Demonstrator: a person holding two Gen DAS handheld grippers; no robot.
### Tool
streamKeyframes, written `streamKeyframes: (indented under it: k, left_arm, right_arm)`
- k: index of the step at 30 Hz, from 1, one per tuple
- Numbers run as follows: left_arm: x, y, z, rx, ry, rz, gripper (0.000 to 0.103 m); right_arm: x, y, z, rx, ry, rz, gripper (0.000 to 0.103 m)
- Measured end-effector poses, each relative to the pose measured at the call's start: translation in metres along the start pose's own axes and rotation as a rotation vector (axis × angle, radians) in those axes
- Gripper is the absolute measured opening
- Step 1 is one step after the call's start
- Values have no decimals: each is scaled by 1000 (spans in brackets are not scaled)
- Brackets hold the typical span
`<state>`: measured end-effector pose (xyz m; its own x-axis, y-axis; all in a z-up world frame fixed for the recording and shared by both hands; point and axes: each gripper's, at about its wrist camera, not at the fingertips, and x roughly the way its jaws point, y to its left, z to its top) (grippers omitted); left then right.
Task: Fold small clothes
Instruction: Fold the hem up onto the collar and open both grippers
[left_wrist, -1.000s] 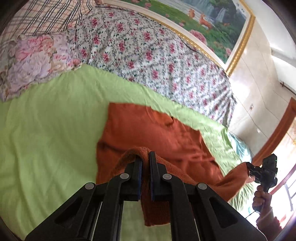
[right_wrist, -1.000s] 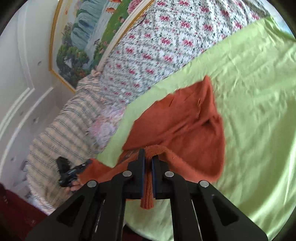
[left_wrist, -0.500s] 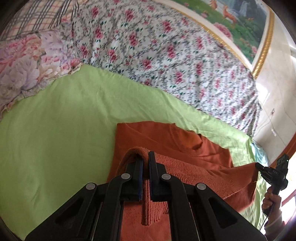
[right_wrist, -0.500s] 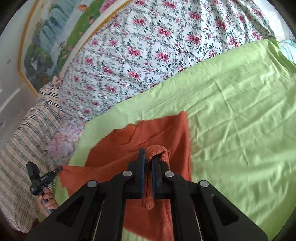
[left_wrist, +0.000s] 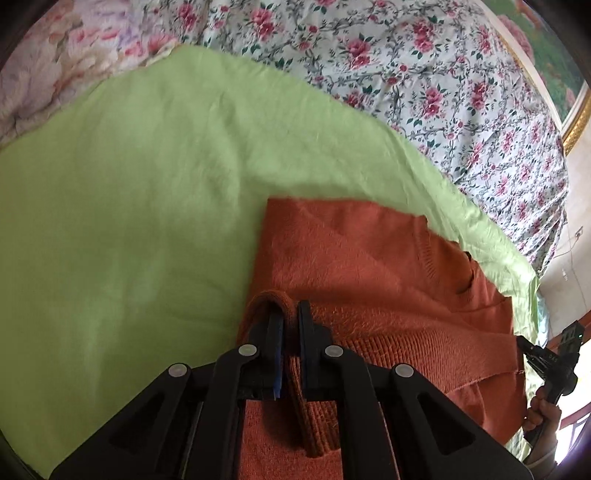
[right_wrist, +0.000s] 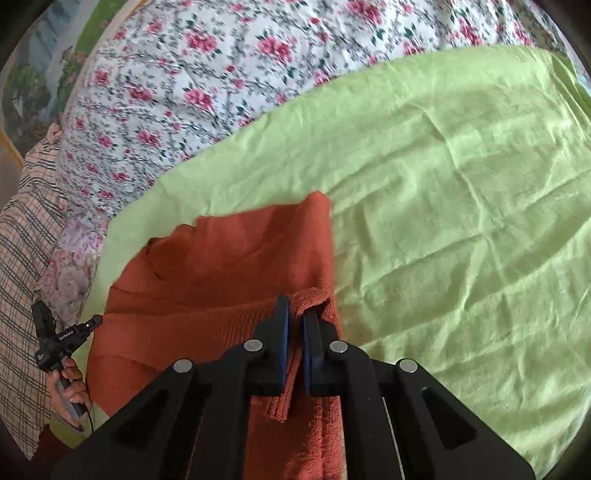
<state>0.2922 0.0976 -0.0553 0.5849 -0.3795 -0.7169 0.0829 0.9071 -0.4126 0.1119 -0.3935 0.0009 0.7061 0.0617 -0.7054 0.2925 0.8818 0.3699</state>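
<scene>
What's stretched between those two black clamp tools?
The orange sweater's ribbed hem: the left gripper and right gripper each pinch one corner, jaws shut. Both wrist views show it.

1 sweater (left_wrist: 354, 266), 2 grippers (left_wrist: 290, 321) (right_wrist: 295, 314), maybe 2 pillows (left_wrist: 74, 55).

Black left gripper (left_wrist: 290, 325) and right gripper (right_wrist: 294, 321) have blue-edged pads (4 silver rivets each).
</scene>
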Motion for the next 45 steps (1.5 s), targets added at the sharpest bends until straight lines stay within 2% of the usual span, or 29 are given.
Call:
streamKeyframes:
  k: [1,3,5,7,9,10,12,15,17,18,19,20,22,23,24,26,29,31,36,40,45]
  left_arm:
    - [-4,-1,-4,-1,0,-12,12]
    - [-18,-8,-20,19,7,-55,27]
    - [-30,-25,-43,56,18,-105,32]
    - [-34,-42,-67,101,47,-170,35]
    - [-26,-65,-90,168,102,-192,36]
    - [-20,-77,-97,203,124,-183,36]
    - [-9,-97,-103,278,136,-120,43]
    - [5,-113,-90,340,155,-77,46]
    - [15,-113,-73,345,152,-61,45]
    - [20,-110,-62,337,148,-49,40]
    - [25,-107,-52,323,146,-42,37]
    - [32,-103,-38,301,141,-38,35]
    - [40,-95,-12,261,113,-28,35]
    - [43,-92,0,243,92,-9,38]
    - [46,-89,12,223,69,17,47]
    - [47,-79,34,170,17,51,53]
    - [48,-63,52,89,-7,61,53]
    - [40,-54,52,49,-22,50,53]
    - [15,-42,11,25,-23,44,53]
    - [-23,-35,-41,9,-43,20,54]
    - [-74,-32,-102,7,-70,-45,55]
  right_arm:
    - [-1,-3,-1,20,7,2,9]
    - [-13,-1,-6,30,-18,-11,17]
    - [-31,7,-13,-2,-72,-51,29]
    - [-47,27,-29,-85,-105,-55,29]
    - [-46,52,-46,-184,-67,10,29]
    - [-38,69,-58,-257,-15,45,29]
    - [-21,88,-73,-337,75,79,29]
    - [10,104,-85,-432,190,64,29]
    - [18,103,-80,-451,197,48,27]
    - [20,100,-72,-438,187,45,27]
    - [23,97,-63,-425,168,7,27]
    - [26,92,-53,-411,148,-46,27]
    - [31,79,-32,-351,110,-80,27]
    - [32,73,-22,-316,87,-94,27]
    - [32,68,-12,-284,58,-117,27]
    - [29,56,10,-215,-19,-138,28]
    - [21,47,26,-146,-87,-136,28]
    - [15,43,28,-123,-99,-127,28]
    - [-2,46,2,-137,-89,-106,28]
    - [-15,43,-34,-106,-75,-71,28]
    - [-31,44,-73,-70,-74,-28,29]
